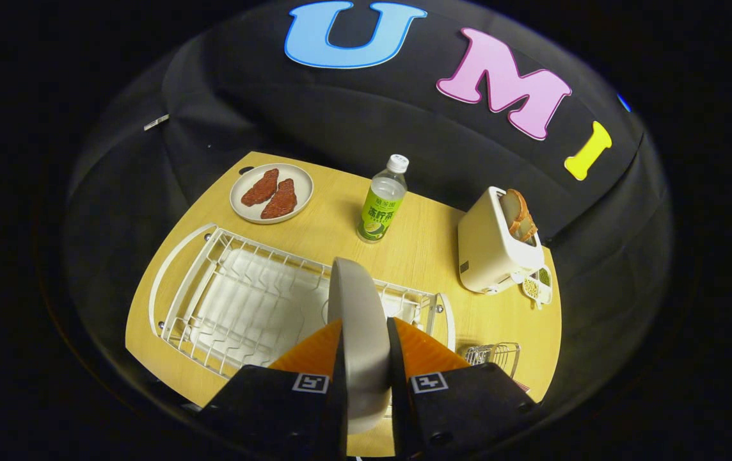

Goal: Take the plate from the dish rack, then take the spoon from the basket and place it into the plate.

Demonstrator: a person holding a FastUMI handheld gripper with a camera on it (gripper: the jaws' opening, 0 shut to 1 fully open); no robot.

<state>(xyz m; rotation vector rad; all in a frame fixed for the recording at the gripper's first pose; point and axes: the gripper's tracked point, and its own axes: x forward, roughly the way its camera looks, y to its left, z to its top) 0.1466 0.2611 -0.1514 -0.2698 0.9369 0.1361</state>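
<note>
Gripper (366, 349) clamped on plate (358, 320), both fingers pressing its faces; plate held edge-on above dish rack (212, 301); basket (494, 356) beside rack.

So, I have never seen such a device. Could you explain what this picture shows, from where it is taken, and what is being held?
The camera sits on a hand-held gripper and looks forward along its two fingers, so it sees the table from above. The jaws are closed on a grey plate, held on edge above the white dish rack. On the wooden table beyond the rack stand another plate with two pieces of meat, a green bottle and a white toaster with bread in it. Beside the toaster lies a small dish. A small wire basket stands near the rack's end.
</note>
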